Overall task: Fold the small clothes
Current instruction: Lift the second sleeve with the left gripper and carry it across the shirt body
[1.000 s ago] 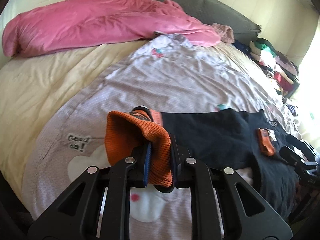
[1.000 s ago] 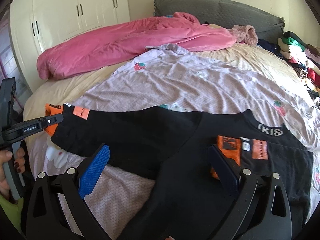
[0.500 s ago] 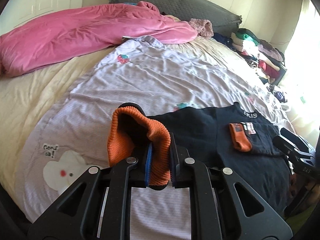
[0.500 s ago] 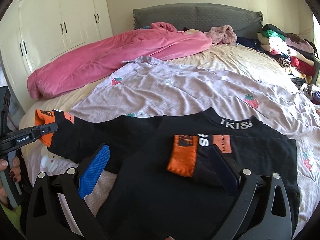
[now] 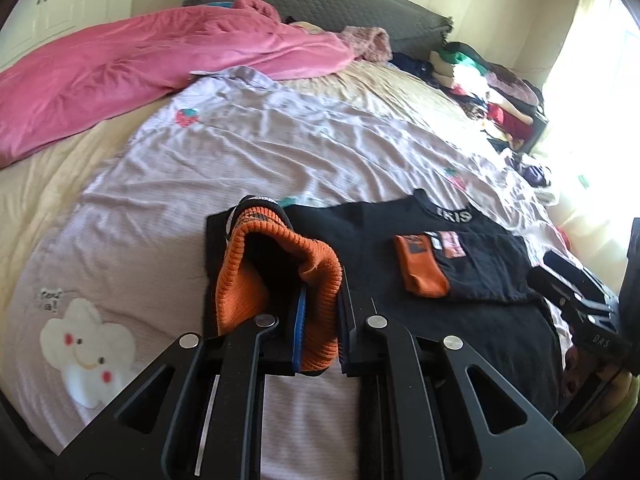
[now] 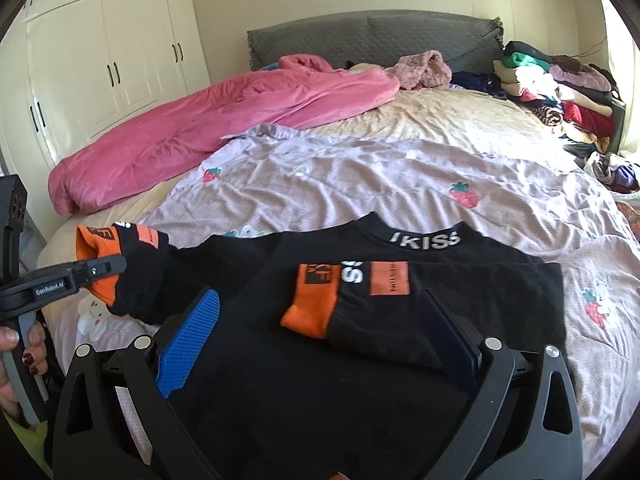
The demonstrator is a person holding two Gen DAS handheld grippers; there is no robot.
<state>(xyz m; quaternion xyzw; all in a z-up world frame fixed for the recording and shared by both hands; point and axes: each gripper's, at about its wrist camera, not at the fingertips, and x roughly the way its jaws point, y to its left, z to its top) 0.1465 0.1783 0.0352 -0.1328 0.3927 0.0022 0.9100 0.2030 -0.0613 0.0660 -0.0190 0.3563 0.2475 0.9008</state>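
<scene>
The black long-sleeved sweater with orange ribbed cuffs lies flat on the lilac strawberry-print cover of the bed, its collar toward the grey headboard. The left tool is closed tightly on the orange cuff of one sleeve and holds it lifted above the cover, at the left side of the sweater. The other sleeve is folded across the chest, its orange cuff resting on the black fabric. The right tool stands wide open above the body of the sweater and grips nothing. A pink blanket lies behind, well apart.
</scene>
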